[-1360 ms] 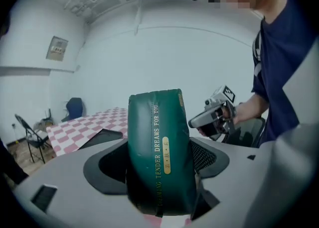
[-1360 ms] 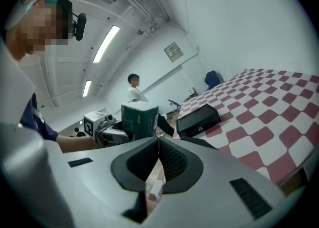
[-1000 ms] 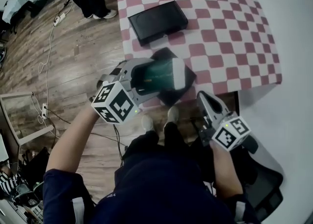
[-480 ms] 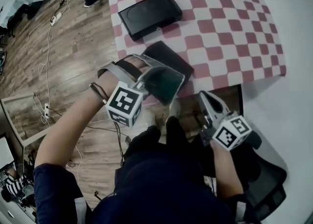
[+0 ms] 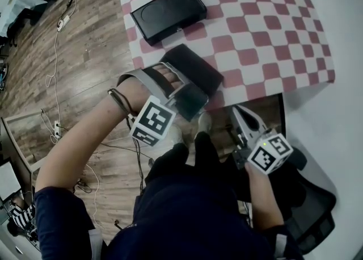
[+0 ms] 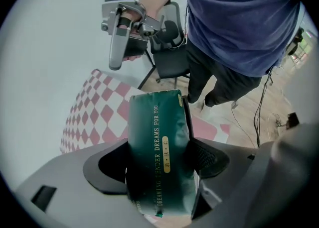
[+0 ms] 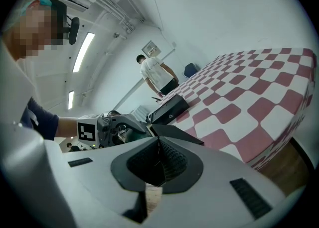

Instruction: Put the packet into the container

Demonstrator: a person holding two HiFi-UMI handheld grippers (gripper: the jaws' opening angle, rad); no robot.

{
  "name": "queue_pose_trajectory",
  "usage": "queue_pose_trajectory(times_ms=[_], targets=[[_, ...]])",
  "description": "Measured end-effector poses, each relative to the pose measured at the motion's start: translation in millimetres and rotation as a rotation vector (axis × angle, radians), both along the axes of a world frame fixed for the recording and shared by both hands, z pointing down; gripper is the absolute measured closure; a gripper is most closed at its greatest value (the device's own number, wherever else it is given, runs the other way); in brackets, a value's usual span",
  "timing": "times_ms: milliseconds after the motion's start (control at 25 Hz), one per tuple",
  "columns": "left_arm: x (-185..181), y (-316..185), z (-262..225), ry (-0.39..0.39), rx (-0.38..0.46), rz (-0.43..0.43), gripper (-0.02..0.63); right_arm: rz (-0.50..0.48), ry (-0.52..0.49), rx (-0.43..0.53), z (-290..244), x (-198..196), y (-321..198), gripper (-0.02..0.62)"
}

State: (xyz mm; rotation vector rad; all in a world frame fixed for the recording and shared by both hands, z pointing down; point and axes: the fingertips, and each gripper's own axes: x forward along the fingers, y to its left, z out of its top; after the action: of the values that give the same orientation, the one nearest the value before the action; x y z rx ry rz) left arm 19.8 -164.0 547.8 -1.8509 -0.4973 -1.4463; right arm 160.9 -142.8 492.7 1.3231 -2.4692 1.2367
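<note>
A dark green packet (image 6: 157, 122) with gold lettering stands between the jaws of my left gripper (image 6: 162, 156), which is shut on it. In the head view that gripper (image 5: 189, 96) holds the packet (image 5: 195, 107) at the near edge of the checkered table (image 5: 266, 32), just in front of a flat black piece (image 5: 193, 67). A black rectangular container (image 5: 168, 12) lies farther back on the table. My right gripper (image 5: 243, 118) hangs below the table's near edge, jaws shut on nothing (image 7: 158, 147).
The red-and-white checkered cloth covers the table; a white wall (image 5: 340, 54) is to its right. Wooden floor with cables (image 5: 57, 54) lies to the left. A black chair (image 5: 309, 219) is behind my right arm. A person (image 7: 157, 72) stands far off.
My left gripper has turned and dropped slightly toward the table's near edge with the packet, so less of the packet shows from above. The right gripper has stayed put.
</note>
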Motion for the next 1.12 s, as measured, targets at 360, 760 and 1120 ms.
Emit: queue_pose_trajectory(times_ms=[360, 760, 1120], targets=[[1, 0, 19, -0.074, -0.045, 0.028, 0.207, 0.007, -0.003, -0.035, 14, 7, 1, 0.578], [4, -5, 16, -0.057, -0.117, -0.064, 0.204, -0.008, -0.004, -0.035, 16, 4, -4, 0.578], [-1, -12, -22, 0.154, -0.138, -0.272, 0.207, -0.040, 0.008, 0.012, -6, -15, -8, 0.578]])
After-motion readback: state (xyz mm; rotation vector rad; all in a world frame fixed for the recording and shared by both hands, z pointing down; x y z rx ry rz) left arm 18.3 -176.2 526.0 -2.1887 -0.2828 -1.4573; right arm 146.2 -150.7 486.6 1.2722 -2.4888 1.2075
